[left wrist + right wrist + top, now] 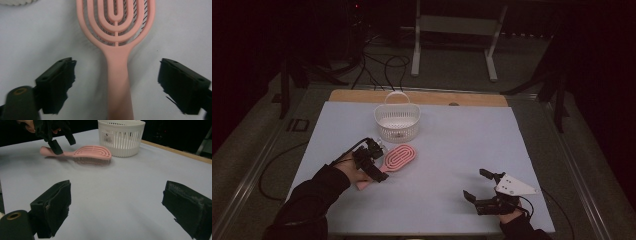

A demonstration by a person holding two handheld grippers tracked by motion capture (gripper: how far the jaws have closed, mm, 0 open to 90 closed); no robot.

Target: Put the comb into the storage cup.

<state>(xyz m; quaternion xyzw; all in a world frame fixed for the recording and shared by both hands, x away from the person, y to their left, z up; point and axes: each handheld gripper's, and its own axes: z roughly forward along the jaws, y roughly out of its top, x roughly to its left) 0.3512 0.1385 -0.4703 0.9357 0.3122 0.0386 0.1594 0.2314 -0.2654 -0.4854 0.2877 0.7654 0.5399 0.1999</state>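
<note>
High view: my left gripper (373, 159) sits left of centre over the handle of the pink hairbrush (398, 156), which lies flat on the pale mat (447, 150) just below the white basket (397, 121) at upper centre. My right gripper (479, 186) is parked at lower right, jaws spread, nothing between them. Left gripper view: brush handle (117, 85) runs up the middle, jaws wide on both sides, pads not touching it. Risk: the handle looks thin and smooth, so an off-centre pinch could spin or skid it. Right gripper view: brush (82, 153) at upper left, basket (122, 137) at top centre; it carries a small dark label, too small to read.
</note>
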